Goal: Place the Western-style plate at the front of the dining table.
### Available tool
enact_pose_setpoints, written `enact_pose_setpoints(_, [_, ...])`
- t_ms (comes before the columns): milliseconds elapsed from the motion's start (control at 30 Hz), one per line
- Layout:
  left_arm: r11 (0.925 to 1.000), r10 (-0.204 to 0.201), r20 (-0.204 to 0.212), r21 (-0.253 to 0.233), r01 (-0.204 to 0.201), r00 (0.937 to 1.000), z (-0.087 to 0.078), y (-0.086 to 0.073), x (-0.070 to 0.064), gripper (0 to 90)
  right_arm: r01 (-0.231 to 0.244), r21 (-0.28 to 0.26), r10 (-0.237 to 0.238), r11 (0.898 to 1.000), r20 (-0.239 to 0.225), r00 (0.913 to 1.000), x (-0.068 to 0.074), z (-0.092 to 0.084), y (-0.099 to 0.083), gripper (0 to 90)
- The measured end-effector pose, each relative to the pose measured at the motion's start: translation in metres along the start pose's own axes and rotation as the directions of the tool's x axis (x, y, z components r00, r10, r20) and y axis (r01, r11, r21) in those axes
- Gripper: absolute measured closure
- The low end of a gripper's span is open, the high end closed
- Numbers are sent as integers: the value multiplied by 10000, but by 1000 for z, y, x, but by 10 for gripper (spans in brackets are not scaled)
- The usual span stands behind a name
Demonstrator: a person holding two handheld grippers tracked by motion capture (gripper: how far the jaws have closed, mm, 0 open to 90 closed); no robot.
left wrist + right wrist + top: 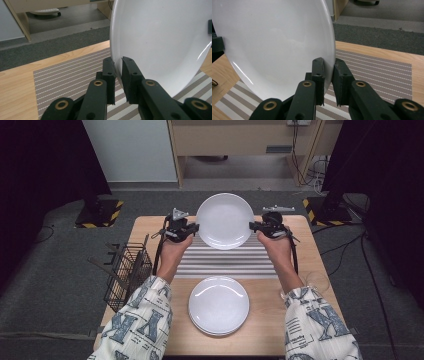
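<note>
A white plate [224, 220] is held up on edge above the striped placemat [225, 262], tilted to face the camera. My left gripper [195, 227] is shut on the plate's left rim. My right gripper [252, 226] is shut on its right rim. In the left gripper view the plate [162, 42] fills the right side and the black jaws pinch its rim at my left gripper [117, 62]. In the right gripper view the plate [274, 42] fills the left side, its rim clamped in my right gripper [327, 63]. A stack of white plates [218, 305] lies flat on the table near the front edge.
A black wire rack [127, 272] hangs off the wooden table's [150, 227] left edge. Beyond the table lie grey carpet, a wooden desk frame [245, 140] and black stands with yellow-black bases [97, 215].
</note>
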State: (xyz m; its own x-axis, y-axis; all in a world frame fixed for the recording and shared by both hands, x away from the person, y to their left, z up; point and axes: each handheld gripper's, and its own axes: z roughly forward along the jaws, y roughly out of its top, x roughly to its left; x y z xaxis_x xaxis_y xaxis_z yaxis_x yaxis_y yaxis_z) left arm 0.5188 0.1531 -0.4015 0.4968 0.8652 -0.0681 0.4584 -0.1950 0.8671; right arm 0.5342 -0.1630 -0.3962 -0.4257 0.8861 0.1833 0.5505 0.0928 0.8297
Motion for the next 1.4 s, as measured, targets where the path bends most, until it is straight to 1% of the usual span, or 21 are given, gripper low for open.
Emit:
enact_pose_setpoints(67, [10000,-11,-12,-3,11,10000,1,-2,-1,805,-43,24,43,10000,6,10000,-1,1,-3,800])
enact_pose_setpoints(100, [10000,52,-13,47,-52,10000,0,-2,0,805,-45,45,45,10000,9,10000,-1,2,-4,800])
enact_pose_setpoints(167, [10000,-5,-57,12,5,10000,1,-4,0,806,-35,112,35,9999,12,10000,-1,4,-6,799])
enact_pose_setpoints(200, [10000,27,-65,50,-26,10000,1,-5,1,807,-15,126,14,9999,8,10000,0,5,-7,799])
enact_pose_setpoints(233, [10000,-38,-87,33,38,10000,1,-6,1,807,-68,146,68,9999,-3,10000,0,6,-8,799])
enact_pose_setpoints(333, [9999,-59,-137,101,60,9999,3,-10,2,808,-30,241,30,9997,2,10000,1,10,-12,798])
enact_pose_setpoints(367, [9999,-4,-155,156,6,9999,3,-11,2,808,-57,287,57,9996,-3,10000,1,10,-13,798])
enact_pose_setpoints(433, [9999,-99,-132,127,101,9999,5,-13,2,808,-3,360,2,9994,17,10000,0,12,-14,797])
enact_pose_setpoints(600, [9996,-94,-88,261,96,9999,8,-18,1,807,-75,478,72,9988,58,10000,-2,16,-19,796])
enact_pose_setpoints(767, [9994,-189,-72,288,191,9998,12,-23,0,806,-108,577,103,9983,89,9999,-4,18,-22,796])
enact_pose_setpoints(900, [9993,-139,-61,354,141,9999,13,-25,-1,806,-95,632,91,9980,74,9999,-6,19,-25,796])
enact_pose_setpoints(1000, [9992,-208,-57,343,210,9998,14,-28,-1,805,-95,693,91,9976,72,9999,-7,21,-26,795])
enact_pose_setpoints(1067, [9988,-261,-59,405,263,9996,15,-30,0,805,-93,761,88,9971,71,9999,-7,22,-27,794])
enact_pose_setpoints(1167, [9986,-375,-77,374,377,9993,14,-33,2,806,-82,816,81,9966,15,10000,-5,25,-28,795])
enact_pose_setpoints(1400, [9981,-426,-139,435,432,9990,13,-37,5,809,-31,992,39,9951,-84,10000,-3,30,-31,795])
